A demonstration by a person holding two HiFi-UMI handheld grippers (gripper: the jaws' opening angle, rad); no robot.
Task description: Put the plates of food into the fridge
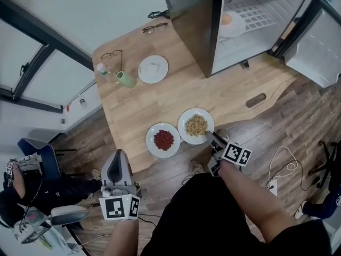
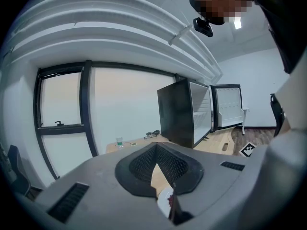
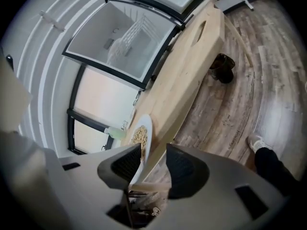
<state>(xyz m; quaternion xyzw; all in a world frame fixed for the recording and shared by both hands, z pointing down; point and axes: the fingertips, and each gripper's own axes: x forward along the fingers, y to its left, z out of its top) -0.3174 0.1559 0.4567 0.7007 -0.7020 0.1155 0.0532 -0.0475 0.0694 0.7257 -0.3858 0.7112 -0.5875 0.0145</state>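
Head view: the fridge [image 1: 250,25] stands open on the table [image 1: 160,100], with one plate [image 1: 233,24] already on its shelf, its food too small to name. The plate of yellow grains [image 1: 196,125] and the plate of red food [image 1: 163,140] lie well short of the fridge. The right gripper [image 1: 211,136] is at the grain plate's rim, so I judge this the pickup. The left gripper [image 1: 118,156] hangs farther off.

Left gripper view: jaws tip to tip, empty.

Right gripper view: jaws wide apart, straddling the grain plate's rim without pinching. Next it should clamp firmly and lift level. One jaw hides part of the plate.
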